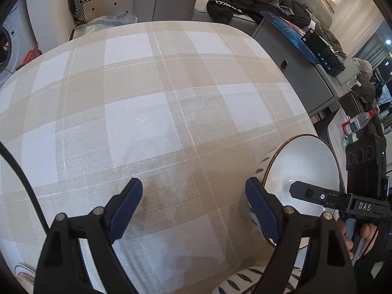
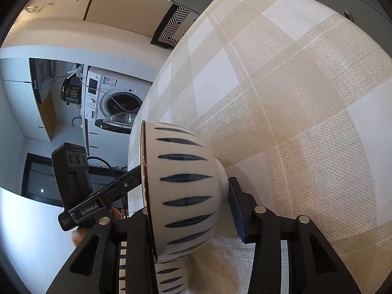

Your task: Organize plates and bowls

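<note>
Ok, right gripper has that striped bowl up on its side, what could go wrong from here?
1. The bowl is pinched between base and inside with its rim vertical; the glazed wall could slip out of the right gripper and fall.
2. A second striped bowl sits just below, so lowering carelessly could knock them together.
3. The open left gripper hangs very close to the held bowl and could bump it.

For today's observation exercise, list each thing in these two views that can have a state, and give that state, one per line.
Left claw: open, holding nothing, above the checked tablecloth.
Right claw: shut on the striped bowl, one finger inside it, one on its base.
Striped bowl: lifted, tipped on its side.
Second striped bowl: below the held one, mostly hidden.
Washing machine: door open.
Water bottle: lying down, capped.
</note>
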Tool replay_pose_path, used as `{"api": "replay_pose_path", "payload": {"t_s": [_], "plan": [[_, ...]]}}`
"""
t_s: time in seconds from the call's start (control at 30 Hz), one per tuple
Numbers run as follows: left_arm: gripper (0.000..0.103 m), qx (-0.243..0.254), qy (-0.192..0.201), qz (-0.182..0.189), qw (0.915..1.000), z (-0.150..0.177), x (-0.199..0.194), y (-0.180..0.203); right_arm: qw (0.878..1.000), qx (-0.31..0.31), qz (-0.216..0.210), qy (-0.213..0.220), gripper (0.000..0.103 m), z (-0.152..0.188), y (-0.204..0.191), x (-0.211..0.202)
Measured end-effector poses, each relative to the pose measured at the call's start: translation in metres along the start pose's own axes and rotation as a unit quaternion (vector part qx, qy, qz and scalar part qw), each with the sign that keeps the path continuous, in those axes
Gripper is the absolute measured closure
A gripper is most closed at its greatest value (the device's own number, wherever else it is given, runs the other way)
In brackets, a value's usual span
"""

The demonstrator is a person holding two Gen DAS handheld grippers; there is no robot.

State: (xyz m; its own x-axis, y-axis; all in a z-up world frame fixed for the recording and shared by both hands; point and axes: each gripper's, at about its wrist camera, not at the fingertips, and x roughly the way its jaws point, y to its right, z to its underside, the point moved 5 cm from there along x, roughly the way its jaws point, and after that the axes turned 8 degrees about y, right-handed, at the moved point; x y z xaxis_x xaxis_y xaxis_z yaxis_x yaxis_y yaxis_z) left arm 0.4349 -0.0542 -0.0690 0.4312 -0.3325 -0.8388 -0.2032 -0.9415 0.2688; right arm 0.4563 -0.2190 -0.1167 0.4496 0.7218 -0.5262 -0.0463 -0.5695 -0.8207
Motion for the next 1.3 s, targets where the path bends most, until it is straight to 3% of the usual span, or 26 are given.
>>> {"api": "replay_pose_path", "payload": {"t_s": [0.3,0.47,0.6,0.83,1.3], "plan": [[0.021,0.018,0.018,0.021,0.9995,-0.005,-0.011,0.01,0.997,0.062,-0.041,0.004,0.069,-0.003,0.013,-0.002],[0.02,0.042,-0.023,-0.023,0.9986,0.009,0.009,0.005,0.997,0.07,-0.041,0.006,0.077,0.0,0.016,-0.003],[0.02,0.065,-0.04,-0.014,0.997,0.013,0.013,0.011,0.999,0.049,-0.016,0.016,0.077,0.005,0.014,-0.005],[0.022,0.102,-0.06,-0.017,0.9929,0.005,0.016,0.02,0.996,0.083,-0.029,0.018,0.078,0.003,0.027,-0.012],[0.022,0.063,-0.036,0.009,0.9973,-0.004,0.001,0.025,0.983,0.164,-0.084,0.016,0.078,0.006,0.039,-0.023]]}}
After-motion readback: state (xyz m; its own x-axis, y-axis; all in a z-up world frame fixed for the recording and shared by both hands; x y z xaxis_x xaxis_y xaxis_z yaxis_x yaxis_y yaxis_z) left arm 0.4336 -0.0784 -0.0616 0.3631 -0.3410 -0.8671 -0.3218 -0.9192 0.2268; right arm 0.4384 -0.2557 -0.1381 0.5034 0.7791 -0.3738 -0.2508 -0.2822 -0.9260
